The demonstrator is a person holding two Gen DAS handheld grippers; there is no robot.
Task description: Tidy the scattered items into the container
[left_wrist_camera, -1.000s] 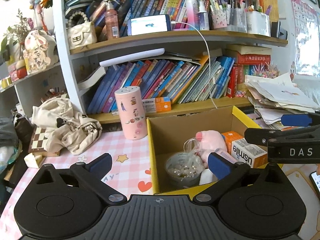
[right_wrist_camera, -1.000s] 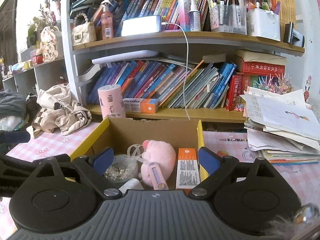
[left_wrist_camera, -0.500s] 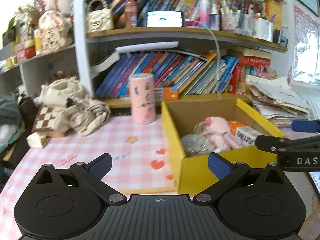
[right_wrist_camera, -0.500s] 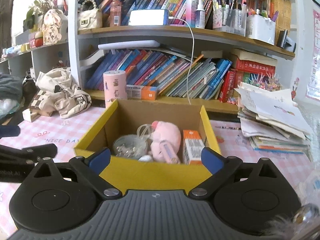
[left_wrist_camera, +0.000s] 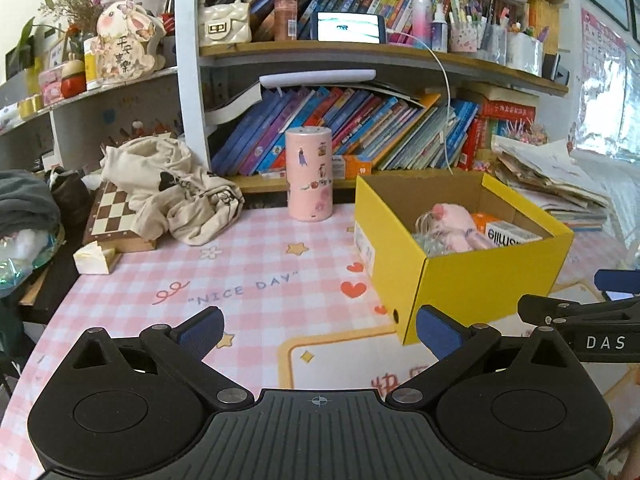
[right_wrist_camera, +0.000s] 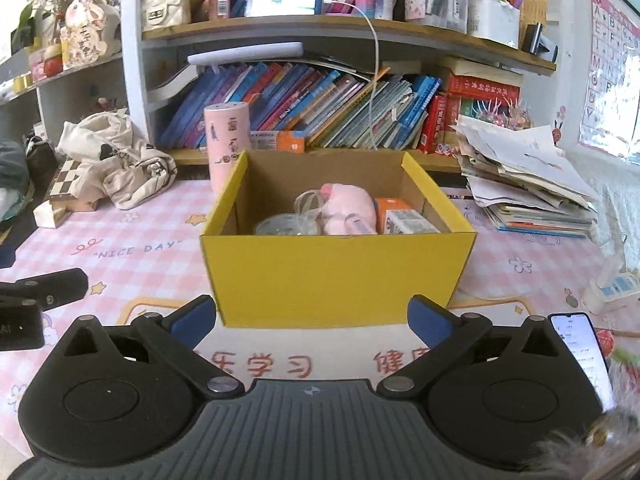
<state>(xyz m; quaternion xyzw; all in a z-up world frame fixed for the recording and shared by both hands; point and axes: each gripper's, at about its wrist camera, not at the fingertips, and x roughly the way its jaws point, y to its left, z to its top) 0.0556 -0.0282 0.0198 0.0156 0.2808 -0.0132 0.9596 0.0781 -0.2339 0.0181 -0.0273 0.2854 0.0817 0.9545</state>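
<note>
The yellow box [right_wrist_camera: 340,272] stands on the pink checked tablecloth [left_wrist_camera: 248,276], open at the top, directly in front of the right gripper [right_wrist_camera: 312,320]. In the right wrist view one broad side faces the camera, and its longer axis seems to run left to right. In the left wrist view the box [left_wrist_camera: 480,280] is to the right of the left gripper [left_wrist_camera: 320,330] and shows one corner toward the camera.

Inside the box I count four things: one pink plush toy [right_wrist_camera: 348,208], one clear round tub [right_wrist_camera: 280,226] with small pieces in it, one orange carton [right_wrist_camera: 390,206], and one white carton [right_wrist_camera: 412,224]. A small tube seems to lie on the plush toy, but I cannot tell it clearly.

Both grippers are wide open and hold nothing; the blue pads [right_wrist_camera: 428,318] are well apart, above the tablecloth.

Behind the box one pink cylinder [left_wrist_camera: 309,174] stands upright, near the back left corner. A bundle of beige cloth [left_wrist_camera: 168,188] lies on a chessboard box [left_wrist_camera: 116,216] at the far left. A stack of papers [right_wrist_camera: 528,184] is to the right of the box, and one phone [right_wrist_camera: 580,352] with a lit screen lies on the table beside the right gripper. Nothing stands between the grippers and the box.
</note>
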